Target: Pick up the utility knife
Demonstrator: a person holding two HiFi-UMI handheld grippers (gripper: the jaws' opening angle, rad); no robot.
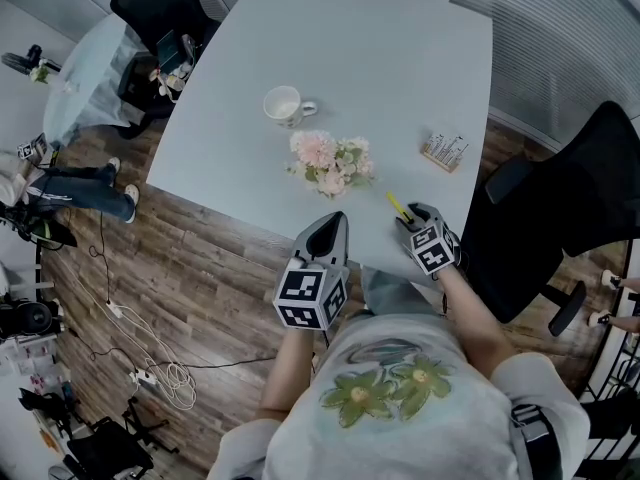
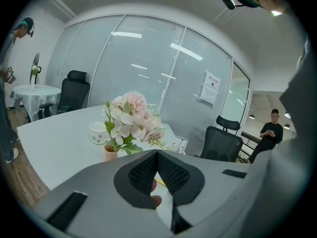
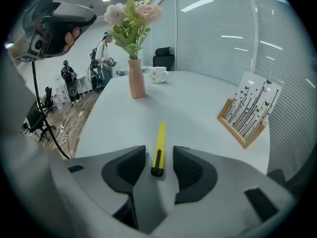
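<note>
The utility knife (image 3: 159, 148) is a slim yellow tool with a black rear end. It lies flat on the white table (image 3: 198, 103), near the front edge (image 1: 398, 206). My right gripper (image 3: 158, 166) is tilted down over it, jaws open. The knife's black end sits in the gap between the two pads, with a sliver of table showing on each side. In the head view the right gripper (image 1: 412, 218) is right at the knife. My left gripper (image 1: 327, 226) hovers at the table's front edge, left of the knife. Its fingertips (image 2: 157, 155) meet with nothing held.
A pink vase of flowers (image 1: 331, 163) stands just beyond the grippers, with a white cup (image 1: 286, 105) further back. A wooden card holder (image 1: 445, 151) sits to the right. A black office chair (image 1: 565, 208) stands close at the table's right. People stand across the room.
</note>
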